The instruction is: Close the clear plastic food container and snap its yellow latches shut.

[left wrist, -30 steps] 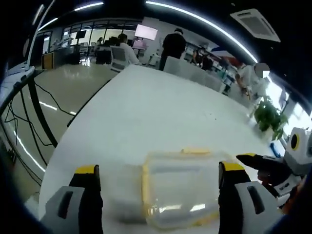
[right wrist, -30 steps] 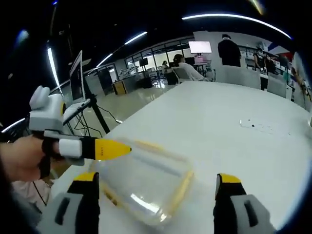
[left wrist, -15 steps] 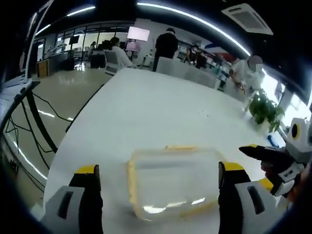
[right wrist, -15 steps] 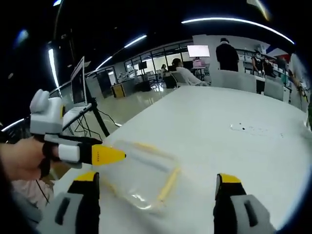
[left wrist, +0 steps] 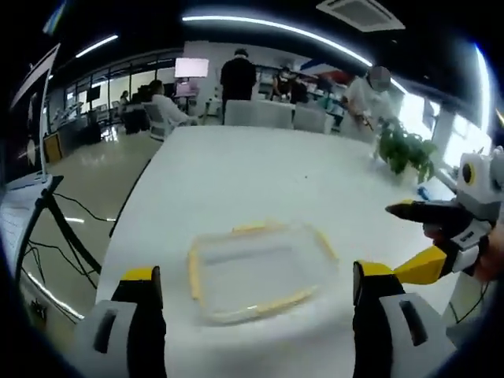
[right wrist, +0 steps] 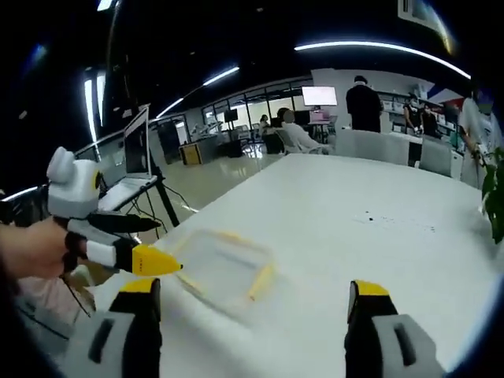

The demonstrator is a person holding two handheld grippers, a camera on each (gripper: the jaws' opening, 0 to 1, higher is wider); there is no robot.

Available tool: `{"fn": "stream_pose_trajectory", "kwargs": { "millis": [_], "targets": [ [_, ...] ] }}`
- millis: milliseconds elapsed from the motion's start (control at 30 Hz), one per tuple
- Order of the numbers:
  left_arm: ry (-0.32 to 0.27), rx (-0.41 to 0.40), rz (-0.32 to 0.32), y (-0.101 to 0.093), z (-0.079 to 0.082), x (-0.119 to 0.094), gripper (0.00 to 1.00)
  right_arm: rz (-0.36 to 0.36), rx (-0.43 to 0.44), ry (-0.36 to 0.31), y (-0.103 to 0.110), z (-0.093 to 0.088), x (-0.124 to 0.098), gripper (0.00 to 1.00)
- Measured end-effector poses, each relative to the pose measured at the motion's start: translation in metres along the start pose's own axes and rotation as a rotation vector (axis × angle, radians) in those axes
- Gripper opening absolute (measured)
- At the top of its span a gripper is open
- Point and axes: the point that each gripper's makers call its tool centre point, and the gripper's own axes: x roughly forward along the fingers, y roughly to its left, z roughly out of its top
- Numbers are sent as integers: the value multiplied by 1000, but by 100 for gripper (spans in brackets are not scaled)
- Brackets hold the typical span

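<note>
Both my grippers, left (left wrist: 256, 276) and right (right wrist: 252, 290), stand with jaws spread wide and grasping nothing, above the white table (left wrist: 260, 169), where the clear rectangular plastic food container with yellow latches (left wrist: 256, 269) lies flat between them.

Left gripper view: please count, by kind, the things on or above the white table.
Clear plastic food container: 1
Grippers: 2, the left gripper and the right gripper
Potted plant: 1
Total: 4
</note>
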Motion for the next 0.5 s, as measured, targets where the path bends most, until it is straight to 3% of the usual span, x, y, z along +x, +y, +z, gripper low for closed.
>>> {"fn": "stream_pose_trajectory", "kwargs": {
  "millis": [67, 133, 333, 500],
  "targets": [
    [-5, 11, -5, -5, -1, -9, 99, 3, -9, -11, -1, 0, -12, 100],
    [-9, 17, -8, -9, -2, -17, 99, 4, -15, -87, -1, 11, -29, 100],
    [-19, 27, -17, -24, -8, -51, 99, -30, -3, -79, -10, -2, -70, 100],
    [-5, 27, -36, -32, -26, -71, 99, -37, 21, -83, -12, -15, -102, 100]
  ]
}}
